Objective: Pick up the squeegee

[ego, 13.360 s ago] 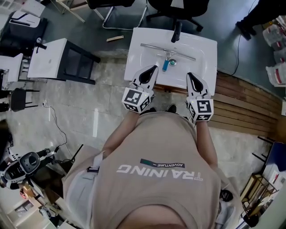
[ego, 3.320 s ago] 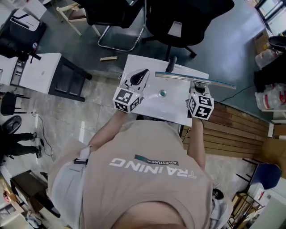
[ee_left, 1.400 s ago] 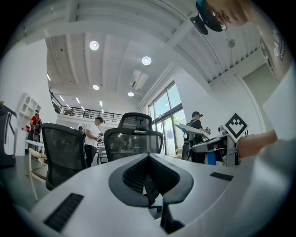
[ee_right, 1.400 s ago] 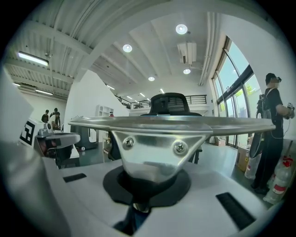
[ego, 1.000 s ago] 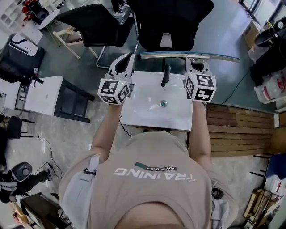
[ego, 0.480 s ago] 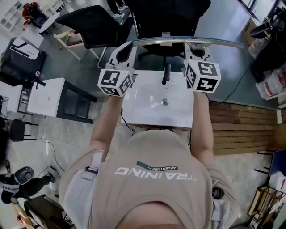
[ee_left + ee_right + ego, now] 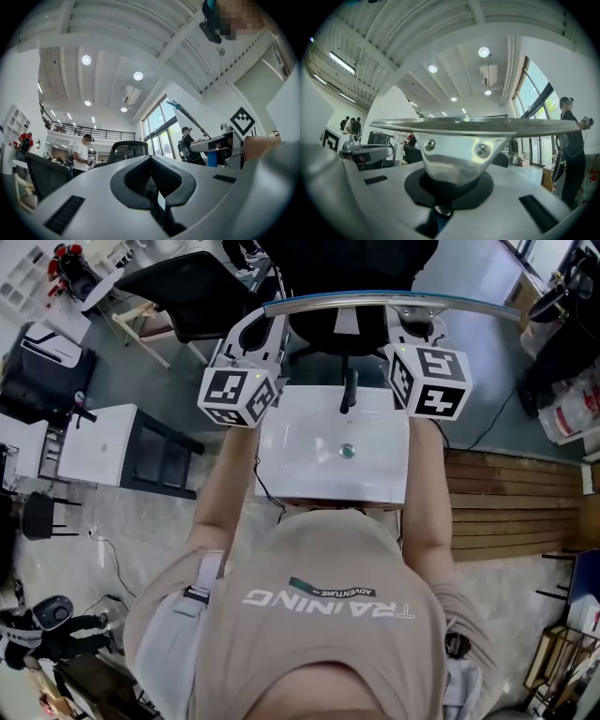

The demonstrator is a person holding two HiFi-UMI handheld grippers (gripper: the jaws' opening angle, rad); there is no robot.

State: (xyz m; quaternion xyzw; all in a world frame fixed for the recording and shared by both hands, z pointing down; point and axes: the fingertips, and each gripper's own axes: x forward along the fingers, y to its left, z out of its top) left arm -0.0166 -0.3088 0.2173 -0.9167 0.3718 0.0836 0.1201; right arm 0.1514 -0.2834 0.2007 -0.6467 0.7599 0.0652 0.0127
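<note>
In the head view the squeegee [image 7: 389, 303], a long metal blade with a blue rubber edge, is held level high above the white sink basin [image 7: 281, 456]. My right gripper [image 7: 417, 329] is shut on its handle just under the metal head [image 7: 459, 140]. The blade [image 7: 459, 124] crosses the whole right gripper view. My left gripper [image 7: 258, 334] is raised at the same height, below the blade's left end, with its jaws together and nothing between them [image 7: 151, 161]. From the left gripper view the blade [image 7: 187, 117] runs off toward the right gripper.
The basin has a black faucet [image 7: 349, 390] and a drain [image 7: 348, 450]. Black office chairs [image 7: 347, 259] stand behind it, a white table [image 7: 89, 442] at left and wooden slats [image 7: 506, 493] at right. People [image 7: 80, 154] stand in the far room.
Both grippers have risen together, carrying the squeegee higher above the basin and closer to the head camera. The blade has stayed level.
</note>
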